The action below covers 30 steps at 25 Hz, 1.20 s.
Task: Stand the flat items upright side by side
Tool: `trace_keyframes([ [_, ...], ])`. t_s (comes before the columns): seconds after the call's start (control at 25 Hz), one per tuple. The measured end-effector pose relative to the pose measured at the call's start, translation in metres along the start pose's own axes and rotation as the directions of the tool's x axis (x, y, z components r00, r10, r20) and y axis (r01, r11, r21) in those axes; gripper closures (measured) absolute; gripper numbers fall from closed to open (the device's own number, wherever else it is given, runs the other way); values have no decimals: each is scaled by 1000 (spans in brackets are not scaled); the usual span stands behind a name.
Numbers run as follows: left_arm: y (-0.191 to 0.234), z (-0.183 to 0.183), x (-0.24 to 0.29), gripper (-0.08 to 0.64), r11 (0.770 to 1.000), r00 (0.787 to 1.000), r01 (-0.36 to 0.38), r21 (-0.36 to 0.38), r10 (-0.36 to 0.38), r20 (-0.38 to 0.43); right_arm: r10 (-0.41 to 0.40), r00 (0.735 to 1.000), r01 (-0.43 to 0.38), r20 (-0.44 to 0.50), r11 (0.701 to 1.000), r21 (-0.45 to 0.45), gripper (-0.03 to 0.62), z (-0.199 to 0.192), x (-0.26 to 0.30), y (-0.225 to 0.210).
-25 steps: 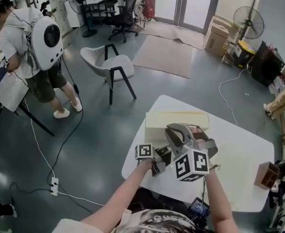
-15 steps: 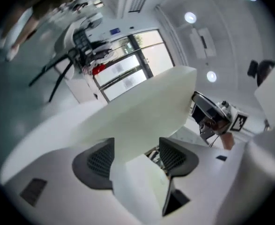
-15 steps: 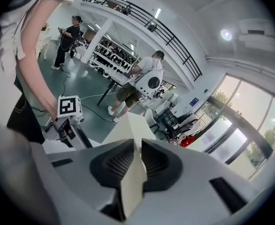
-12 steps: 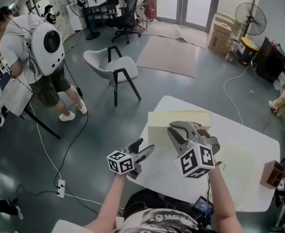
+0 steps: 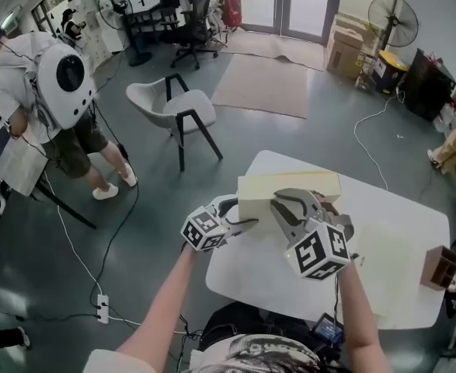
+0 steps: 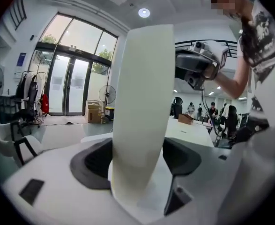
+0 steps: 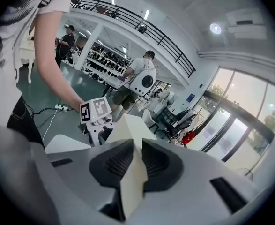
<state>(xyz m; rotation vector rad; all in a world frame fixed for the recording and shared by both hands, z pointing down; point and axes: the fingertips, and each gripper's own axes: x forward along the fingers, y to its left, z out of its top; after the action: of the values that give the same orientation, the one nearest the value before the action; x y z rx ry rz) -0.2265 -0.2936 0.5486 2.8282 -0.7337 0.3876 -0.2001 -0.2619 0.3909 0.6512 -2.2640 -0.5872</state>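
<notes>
Progress early: your right gripper [image 7: 136,149] has its jaws pinched on cream board [image 5: 282,182]; left gripper [image 6: 138,156] jaws opening astride it; no upright pair yet.

left gripper [image 6: 139,162]: its jaws were opening, with one dark pad on each side of the cream board
cream board [image 6: 144,93]: stood upright between the jaws and rose well above them; whether the pads touched it could not be told
right gripper [image 6: 182,64]: was high at the board's right edge, held by a hand [image 6: 215,71]
background left: held glass doors [image 6: 67,86], a standing fan [image 6: 105,95] and cardboard boxes [image 6: 96,112]
background right: a white table [image 6: 196,132] bore a small brown box [image 6: 185,118]
</notes>
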Motion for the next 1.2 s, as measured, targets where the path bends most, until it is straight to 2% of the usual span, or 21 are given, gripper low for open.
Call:
trace_keyframes([
  [0.16,-7,0,4,224,996,996,-84,-23,84,37,-35,999,31,32,993,113,529,-8,-13,-3],
  [0.24,-12,1,9,225,990,990,-136,-40,138,43,-62,997,55,39,982,179,497,-17,-25,-7],
  [0.44,-32,2,27,225,955,960,-277,-102,280,16,-146,989,140,-8,930,339,483,-70,-71,-14],
  [0.6,-52,5,45,225,910,922,-387,-149,388,-24,-205,976,216,-73,867,448,483,-128,-118,-16],
  [0.84,-98,5,67,227,818,850,-527,-231,515,-115,-245,949,316,-200,767,558,485,-226,-201,4],
  [1.0,-133,6,84,233,765,813,-580,-280,566,-140,-248,934,355,-255,699,621,488,-283,-248,23],
  [1.12,-156,7,95,234,726,790,-608,-322,594,-152,-244,927,374,-285,664,647,488,-318,-274,35],
  [1.2,-169,8,102,235,708,780,-619,-341,605,-159,-243,923,384,-299,643,663,490,-337,-286,41],
])
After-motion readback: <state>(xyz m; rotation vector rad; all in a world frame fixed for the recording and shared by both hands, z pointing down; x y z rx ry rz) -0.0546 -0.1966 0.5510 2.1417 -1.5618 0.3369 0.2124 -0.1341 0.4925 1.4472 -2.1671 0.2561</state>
